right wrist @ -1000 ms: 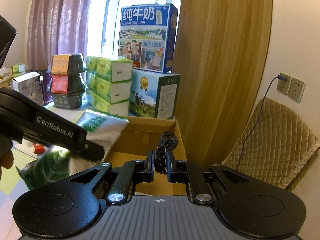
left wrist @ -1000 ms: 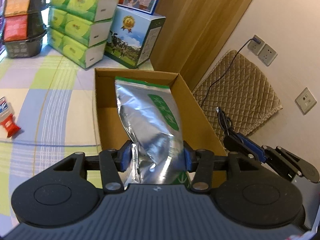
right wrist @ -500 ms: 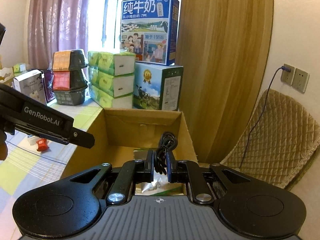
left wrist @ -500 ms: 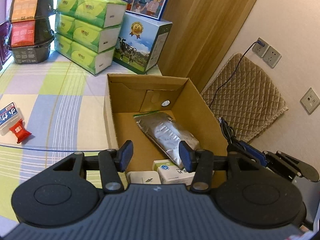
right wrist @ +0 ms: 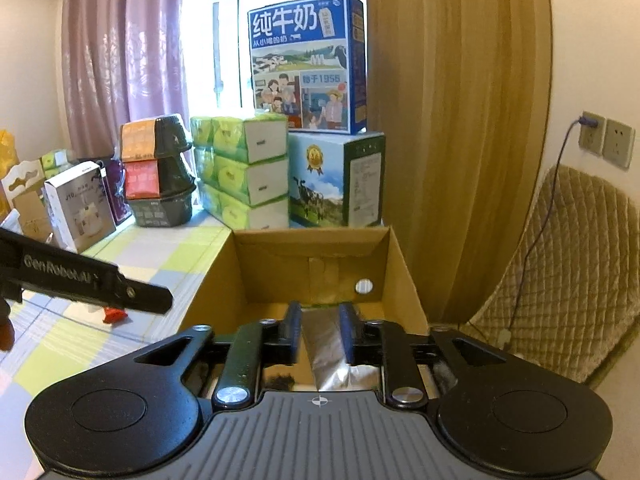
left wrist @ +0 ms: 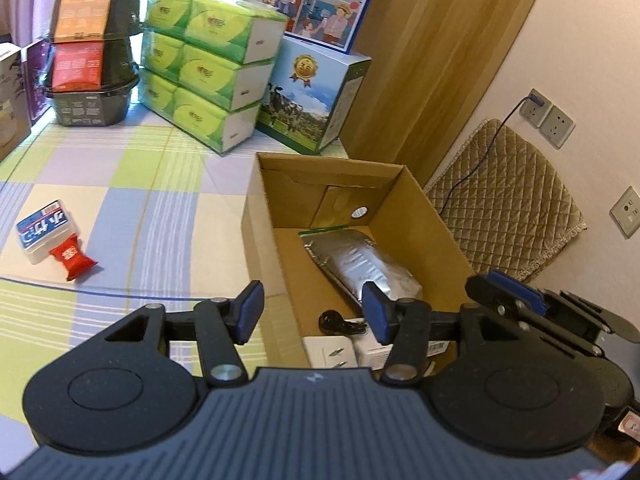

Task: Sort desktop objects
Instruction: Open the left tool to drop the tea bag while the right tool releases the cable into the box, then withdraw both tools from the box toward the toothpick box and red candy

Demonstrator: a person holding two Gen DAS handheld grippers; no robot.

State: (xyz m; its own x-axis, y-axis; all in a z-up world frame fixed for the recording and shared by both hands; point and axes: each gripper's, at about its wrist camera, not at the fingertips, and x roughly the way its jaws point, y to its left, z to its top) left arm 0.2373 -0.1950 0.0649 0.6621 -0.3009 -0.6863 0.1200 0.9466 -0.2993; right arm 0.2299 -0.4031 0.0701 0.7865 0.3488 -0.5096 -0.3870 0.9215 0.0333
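An open cardboard box stands at the right end of the checked table. In it lie a silver foil pouch, a coiled black cable and white boxes with a plug. My left gripper hovers open over the box's near left wall, holding nothing. My right gripper is open above the box, and the pouch shows below between its fingers. A blue-and-white packet and a red sachet lie on the table to the left.
Green tissue packs, stacked black bowls and milk cartons line the back of the table. A wooden panel and a quilted cushion stand to the right of the box. A white box sits far left.
My left gripper let go of the silver pouch, which now lies in the box, and drew back left. My right gripper opened and the black cable dropped into the box.
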